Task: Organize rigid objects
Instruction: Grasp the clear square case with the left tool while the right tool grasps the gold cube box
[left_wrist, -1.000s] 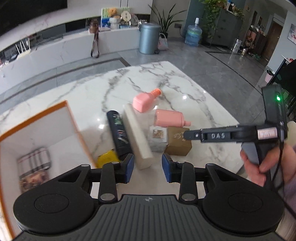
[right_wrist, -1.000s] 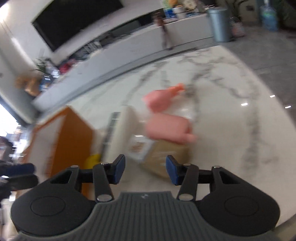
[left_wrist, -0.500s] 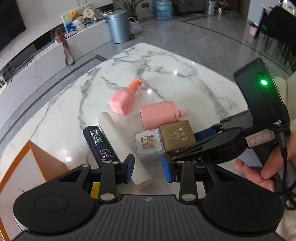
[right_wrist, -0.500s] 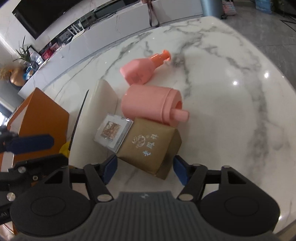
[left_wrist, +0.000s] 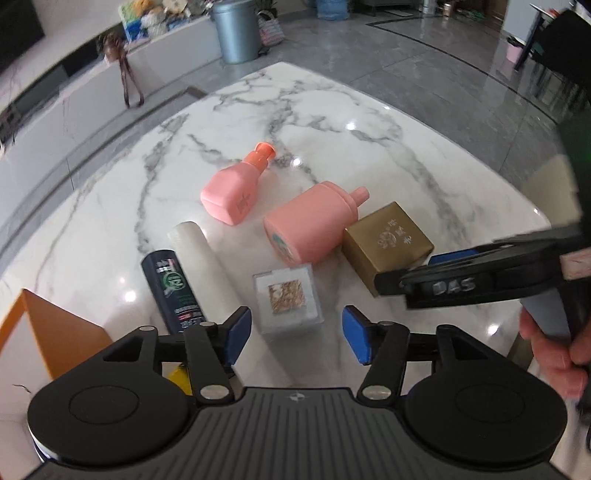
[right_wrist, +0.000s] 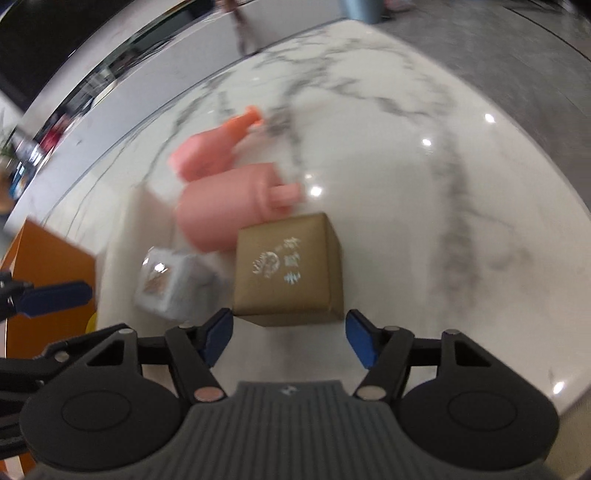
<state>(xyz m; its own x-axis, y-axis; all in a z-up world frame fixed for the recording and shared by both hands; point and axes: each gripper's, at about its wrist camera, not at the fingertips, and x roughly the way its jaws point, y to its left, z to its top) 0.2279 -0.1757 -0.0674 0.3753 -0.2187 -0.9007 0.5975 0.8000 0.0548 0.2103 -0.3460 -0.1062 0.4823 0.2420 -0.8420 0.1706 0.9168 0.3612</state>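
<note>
On the marble table (left_wrist: 332, 110) lies a cluster of objects. My left gripper (left_wrist: 297, 332) hangs just short of a small clear box (left_wrist: 288, 297); its jaws are opening and nothing is between the pads. The jaws of my right gripper (right_wrist: 288, 336) are closing, wide apart, just before a gold box (right_wrist: 288, 266) that they do not touch. Behind these lie a large pink bottle (left_wrist: 314, 225) and a small pink bottle (left_wrist: 232, 192). A dark tube (left_wrist: 173, 291) and a white bar (left_wrist: 207, 258) lie to the left.
An orange box (left_wrist: 55, 332) with a white inside stands at the left edge, with a yellow item (left_wrist: 177, 376) half hidden beside it. A person's hand (left_wrist: 554, 350) holds the right gripper's handle. The table edge curves close at the right (right_wrist: 554, 258).
Both grippers sank toward the cluster. The left one slid right from the tube to the clear box and its jaws spread. The right one's jaws widened and now frame the gold box.
</note>
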